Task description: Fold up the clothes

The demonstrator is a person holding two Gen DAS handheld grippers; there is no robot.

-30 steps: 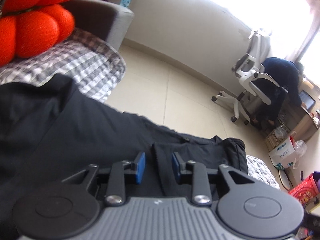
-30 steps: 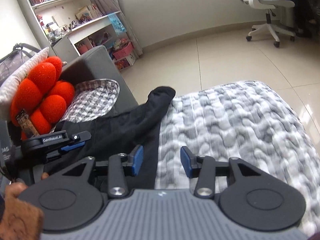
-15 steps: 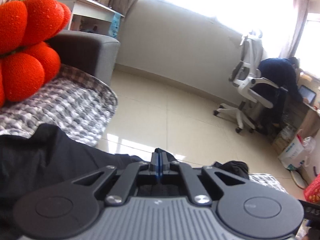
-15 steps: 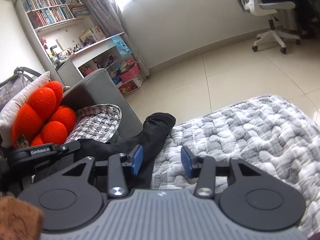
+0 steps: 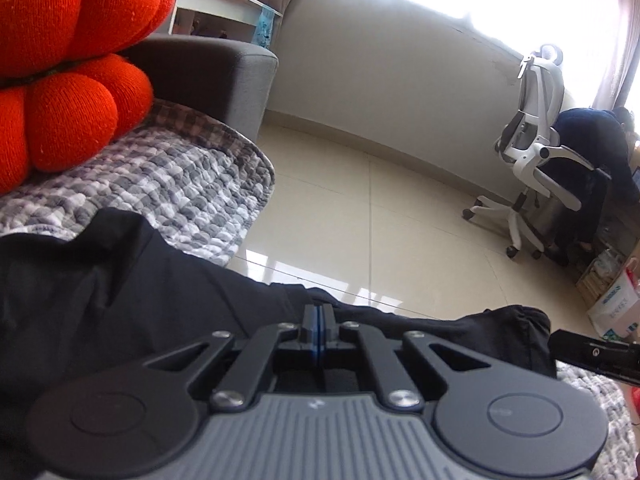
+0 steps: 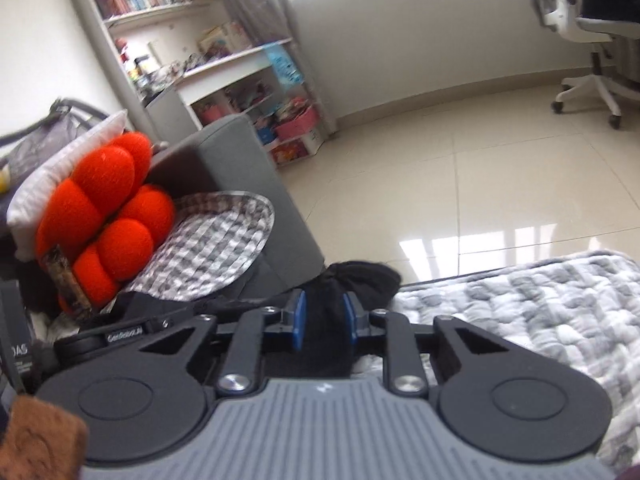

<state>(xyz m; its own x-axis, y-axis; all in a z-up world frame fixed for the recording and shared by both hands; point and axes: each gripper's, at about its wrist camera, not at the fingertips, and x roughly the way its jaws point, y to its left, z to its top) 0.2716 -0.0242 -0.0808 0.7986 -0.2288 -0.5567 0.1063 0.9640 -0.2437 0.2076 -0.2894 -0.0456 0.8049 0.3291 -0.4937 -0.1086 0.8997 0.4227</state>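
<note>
Left gripper [image 5: 318, 326] is clenched tight, blue pads together right at the edge of the black garment [image 5: 120, 280]; whether cloth is pinched between them I cannot tell. Right gripper [image 6: 323, 322] has just been closing, its jaws narrowed around the garment's dark bunched end, pads on either side of it. The garment stretches across the grey quilted blanket [image 6: 520, 304] on the sofa. Farther left sits the orange cushion [image 5: 72, 68], with the white office chair [image 5: 532, 152] far across the tiled floor [image 5: 380, 208].
</note>
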